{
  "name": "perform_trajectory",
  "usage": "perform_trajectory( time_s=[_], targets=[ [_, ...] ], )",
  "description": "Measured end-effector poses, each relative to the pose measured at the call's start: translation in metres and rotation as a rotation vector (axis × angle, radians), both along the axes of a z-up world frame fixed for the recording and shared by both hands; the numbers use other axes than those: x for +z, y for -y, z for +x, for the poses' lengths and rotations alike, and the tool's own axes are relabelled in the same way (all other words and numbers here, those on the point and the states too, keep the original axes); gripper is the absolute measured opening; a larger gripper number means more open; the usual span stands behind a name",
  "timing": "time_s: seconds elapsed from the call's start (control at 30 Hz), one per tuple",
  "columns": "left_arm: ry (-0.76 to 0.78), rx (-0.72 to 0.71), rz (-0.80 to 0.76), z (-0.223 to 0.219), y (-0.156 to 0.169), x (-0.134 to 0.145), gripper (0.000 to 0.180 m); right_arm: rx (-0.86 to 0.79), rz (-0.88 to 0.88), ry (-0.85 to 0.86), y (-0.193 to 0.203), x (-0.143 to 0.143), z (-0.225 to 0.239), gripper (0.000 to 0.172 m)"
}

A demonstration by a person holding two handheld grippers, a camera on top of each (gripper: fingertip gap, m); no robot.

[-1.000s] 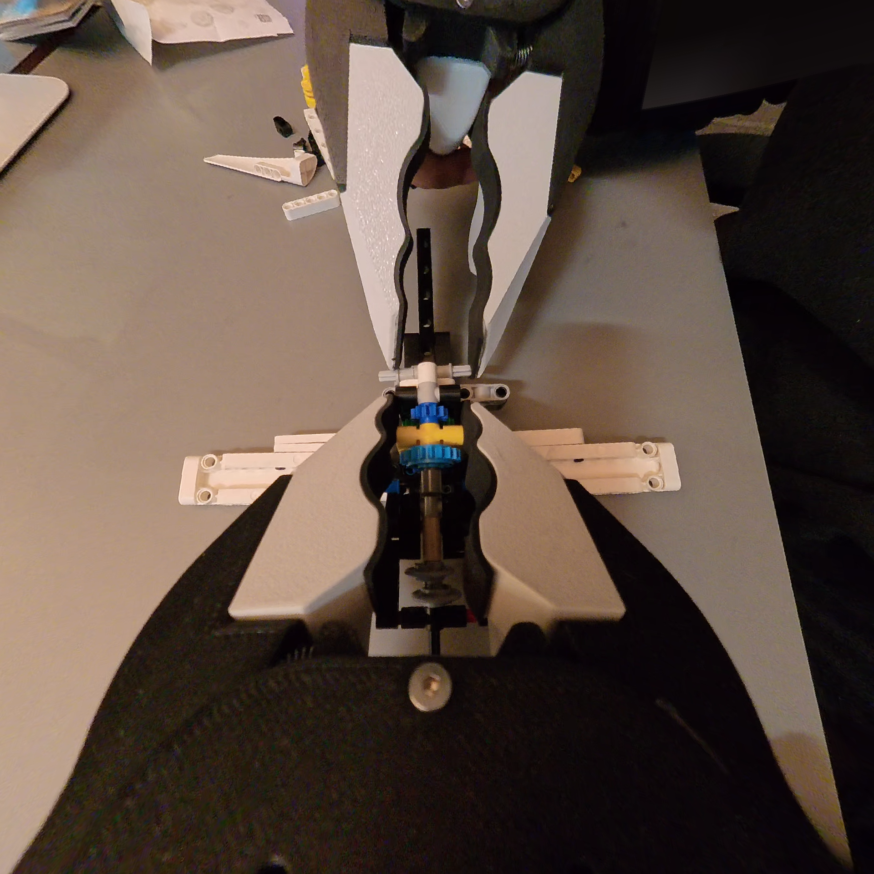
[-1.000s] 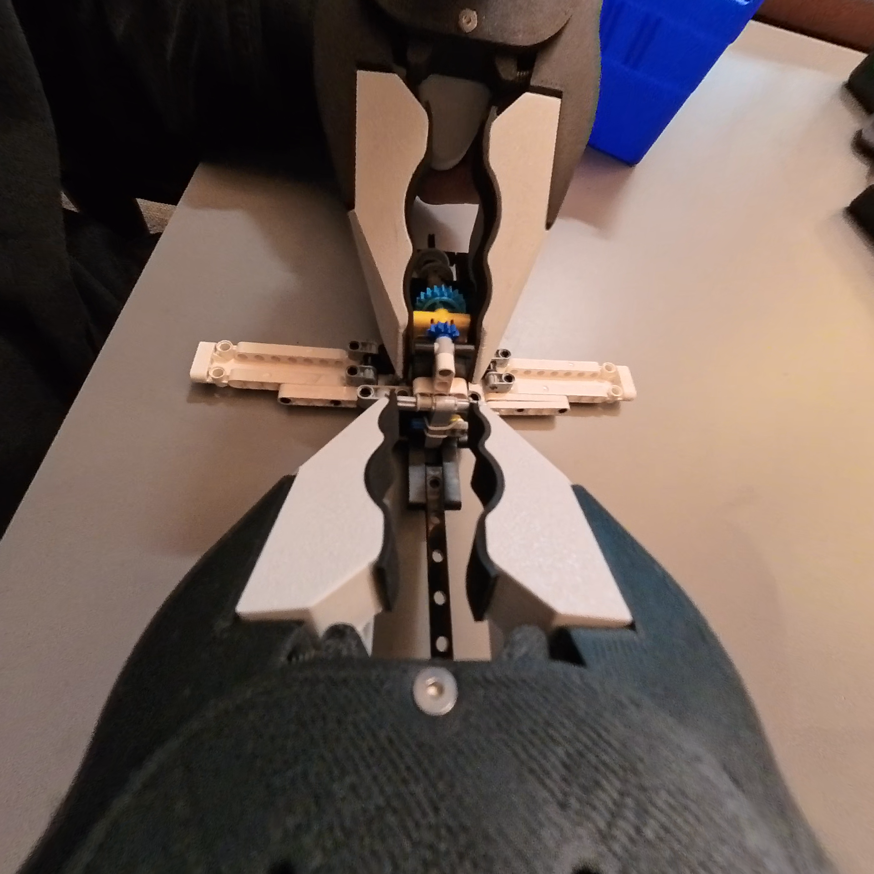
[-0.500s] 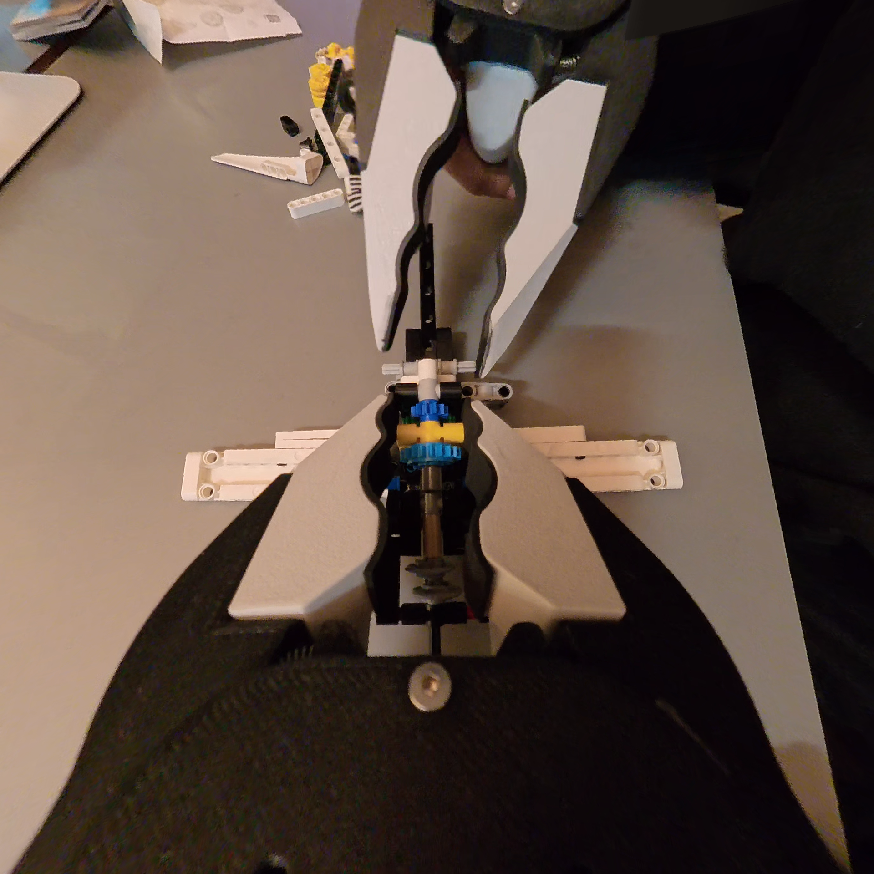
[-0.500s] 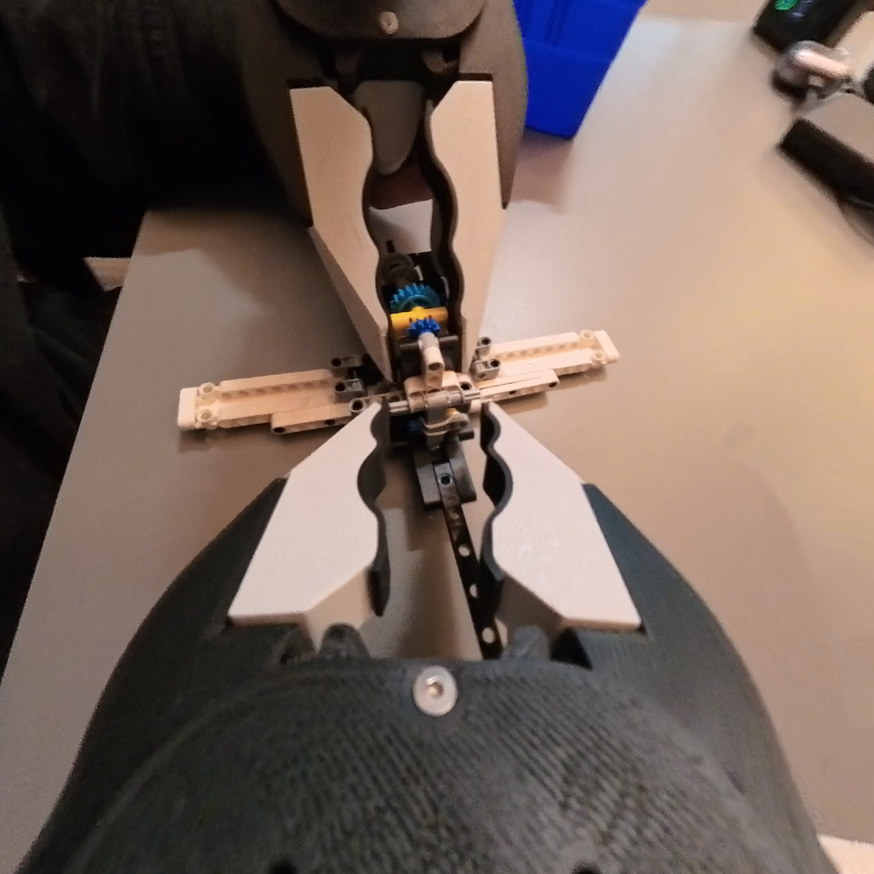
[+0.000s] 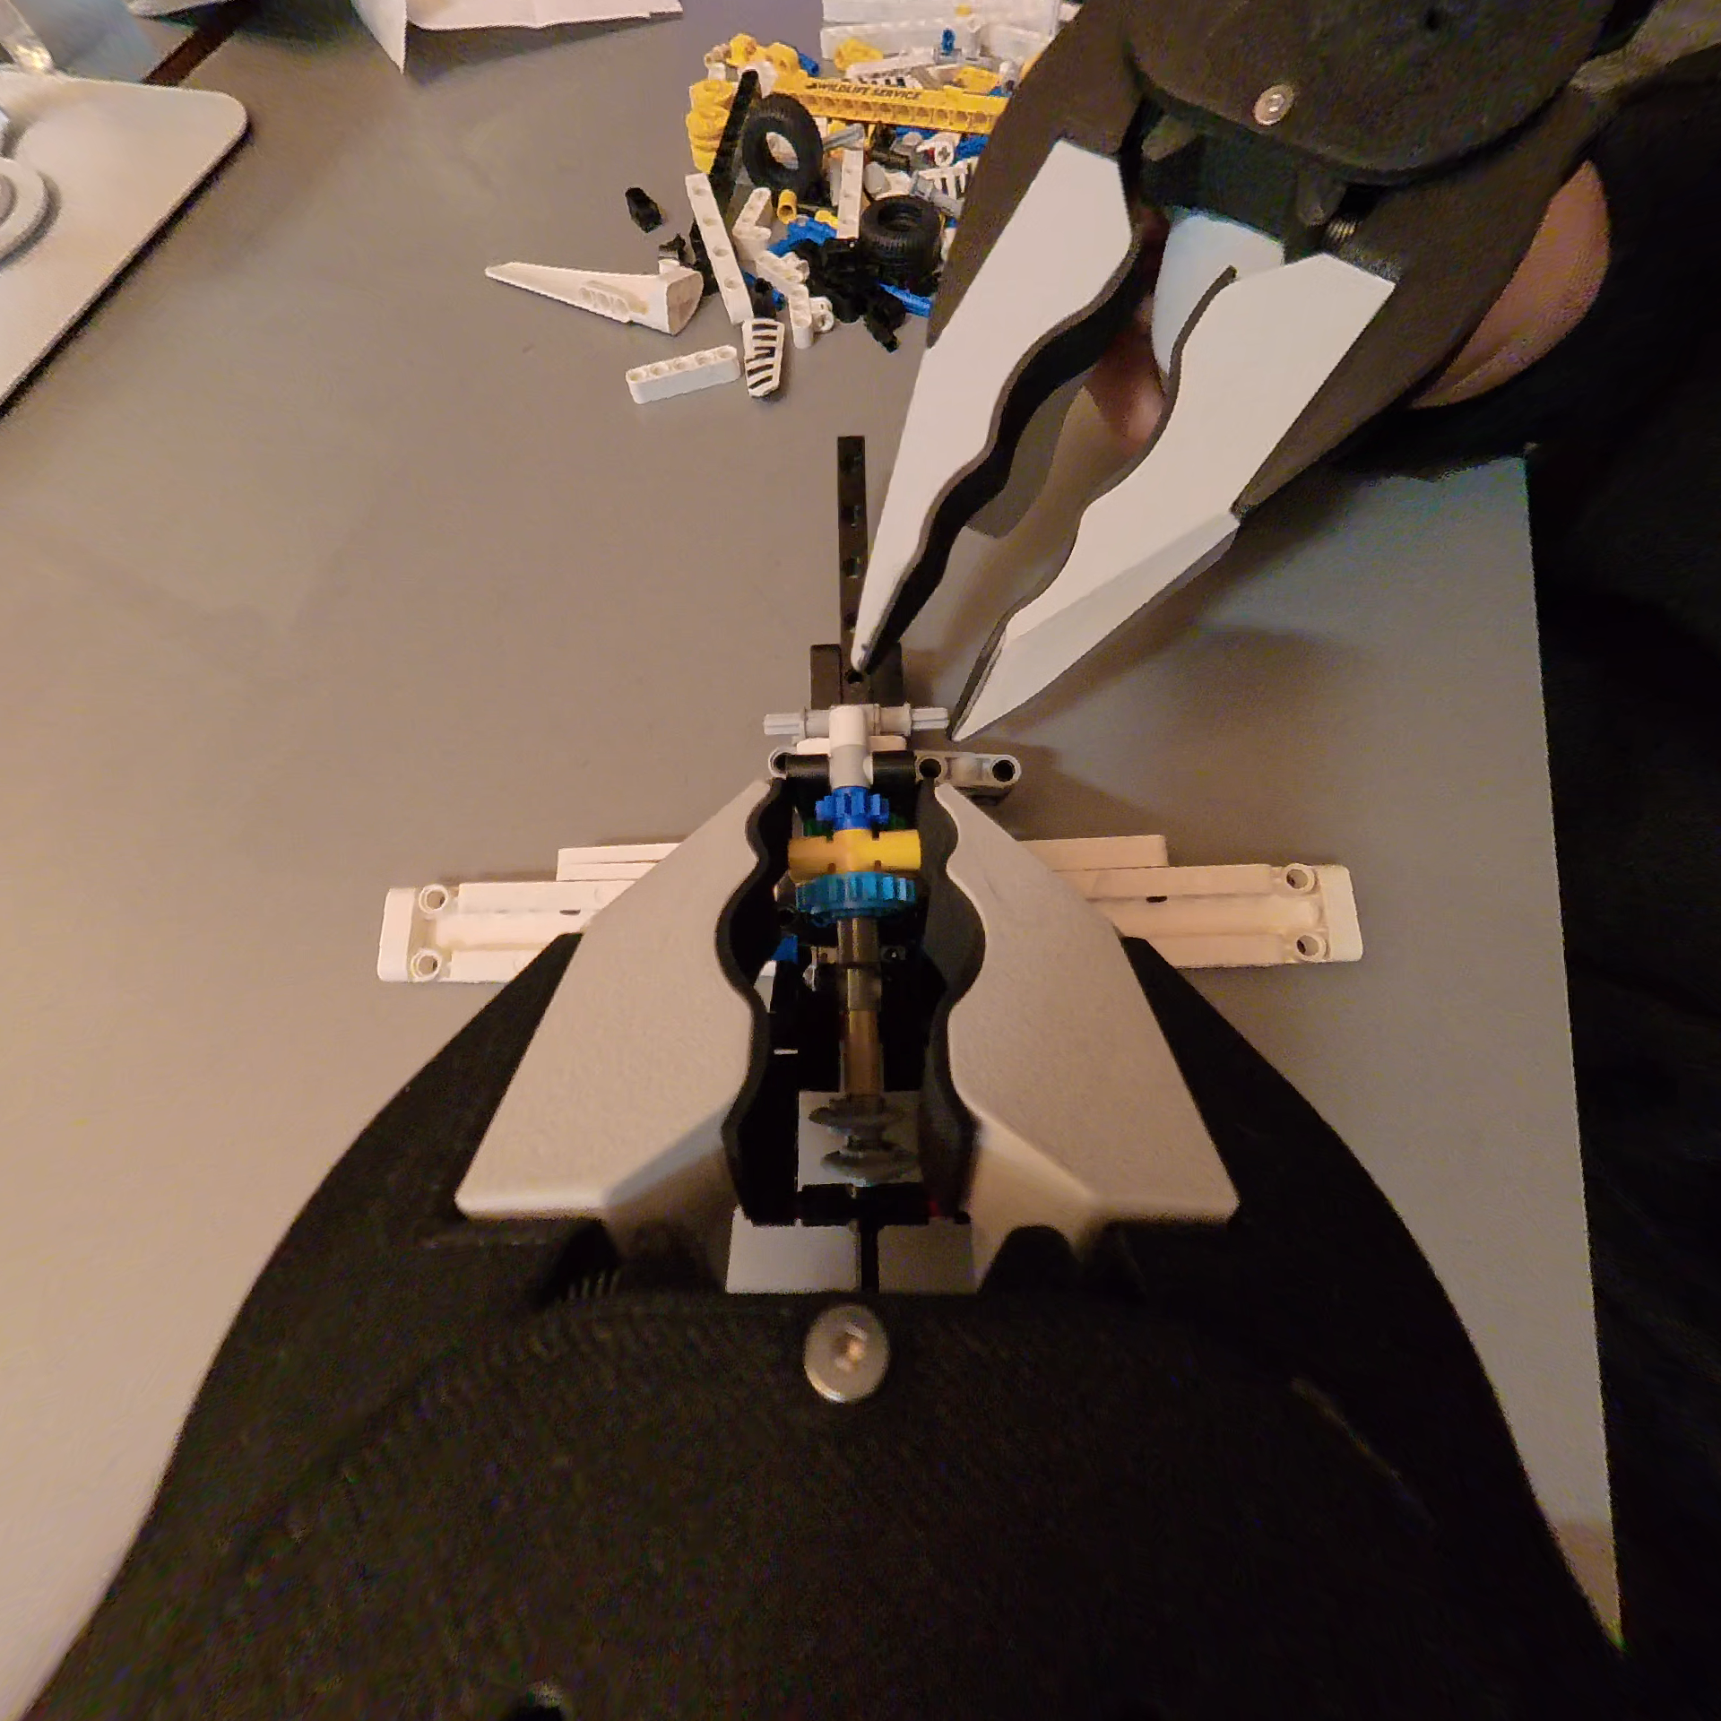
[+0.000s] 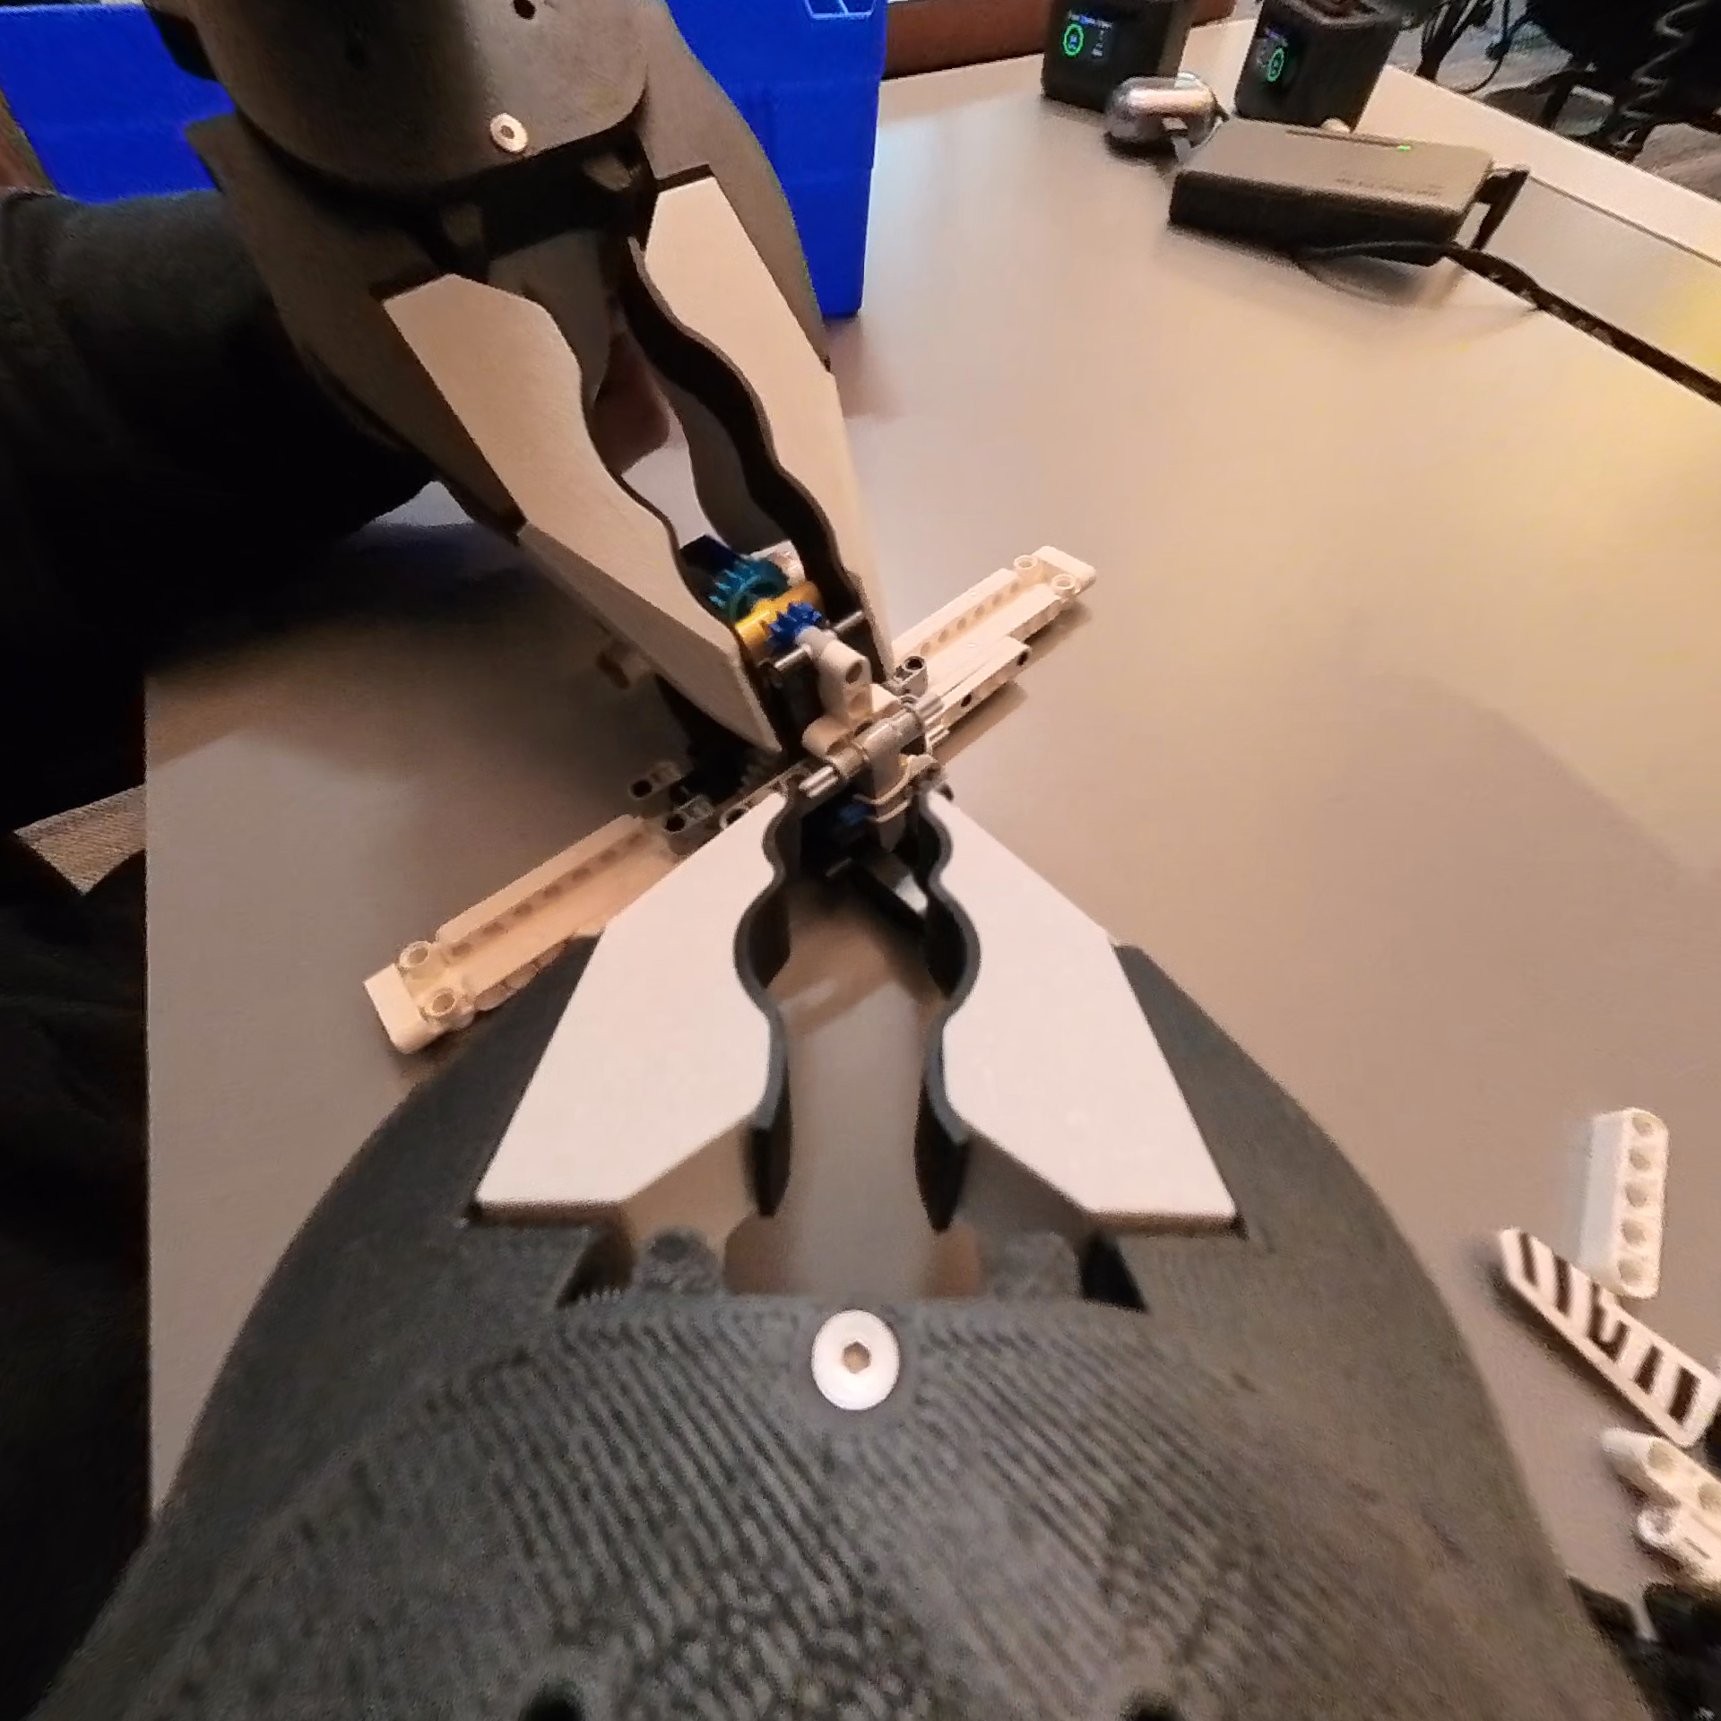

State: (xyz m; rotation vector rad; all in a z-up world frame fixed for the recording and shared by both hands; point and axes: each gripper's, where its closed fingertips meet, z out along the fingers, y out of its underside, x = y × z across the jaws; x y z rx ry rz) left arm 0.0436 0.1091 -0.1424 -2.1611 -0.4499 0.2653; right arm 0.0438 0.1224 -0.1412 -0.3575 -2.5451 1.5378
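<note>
The left claw (image 5: pixel 843 792) was clamped on the toy model (image 5: pixel 852 866); the right claw (image 5: pixel 908 698) was held open beside its black beam (image 5: pixel 849 521) on the table (image 5: pixel 372 559).

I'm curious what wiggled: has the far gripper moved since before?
Yes. The right gripper swung rightward; it no longer straddles the black beam.

Two opposed close wrist cams, shared brick model (image 5: pixel 852 866).

- Toy model (image 5: pixel 852 866): lower body hidden between left hand-held gripper (image 5: pixel 849 792) fingers.
- Blue bin (image 6: pixel 819 140): cut off at top edge.
- Brick pile (image 5: pixel 838 168): small parts indistinct.
</note>
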Motion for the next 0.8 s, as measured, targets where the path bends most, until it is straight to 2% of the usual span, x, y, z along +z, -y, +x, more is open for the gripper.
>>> perform_trajectory(
  time_s=[0.13, 0.33, 0.53, 0.67, 0.8],
  targets=[
    [-0.014, 0.021, 0.006, -0.001, 0.000, 0.000, 0.025, -0.017, 0.014, -0.009, -0.001, 0.002, -0.001, 0.021],
    [-0.009, 0.016, 0.033, -0.001, 0.000, 0.001, 0.025, -0.013, -0.054, 0.021, 0.005, 0.009, 0.000, 0.019],
    [-0.005, -0.040, 0.054, 0.005, 0.000, 0.001, 0.025, 0.146, -0.086, -0.033, 0.009, 0.029, 0.000, 0.020],
    [0.005, -0.051, 0.071, 0.007, 0.000, 0.002, 0.025, 0.247, 0.018, 0.041, 0.009, 0.019, -0.006, 0.024],
    [0.005, -0.056, 0.081, 0.007, 0.000, 0.002, 0.025, 0.262, -0.004, 0.072, 0.016, 0.019, -0.003, 0.025]
  ],
)
